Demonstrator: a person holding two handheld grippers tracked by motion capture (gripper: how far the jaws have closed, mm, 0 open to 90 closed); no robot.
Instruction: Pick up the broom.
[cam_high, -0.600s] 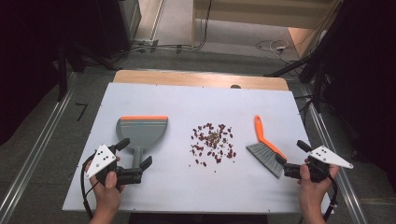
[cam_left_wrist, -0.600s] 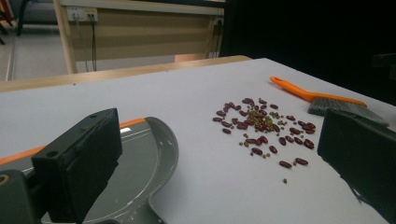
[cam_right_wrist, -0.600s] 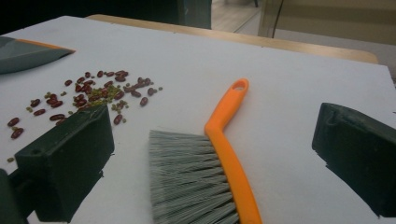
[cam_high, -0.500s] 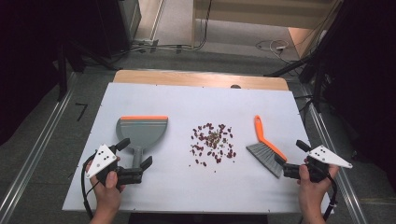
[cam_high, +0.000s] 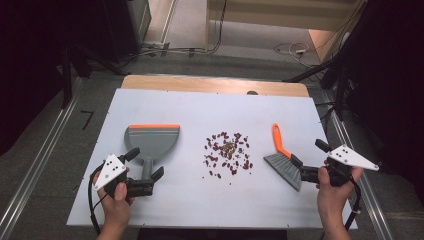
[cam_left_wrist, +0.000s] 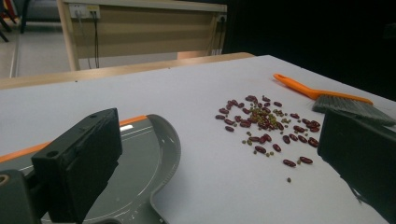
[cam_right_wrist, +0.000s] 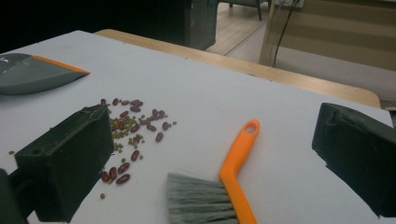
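Nothing of the sweeping is done yet, as I judge it. The beans (cam_high: 227, 154), red ones mixed with small green ones, lie scattered in the middle of the white bench (cam_high: 200, 102), and none is in the dustpan (cam_high: 151, 141). My left claw (cam_high: 145, 171) is open, its jaws standing on both sides of the dustpan's handle without pressing it. My right claw (cam_high: 309, 159) is open too, just beside the grey bristles of the orange-handled brush (cam_high: 283, 158), which lies flat at the right of the beans. What is left: to grasp both tools, to bring the dustpan's orange edge near the pile, and to sweep the beans in.
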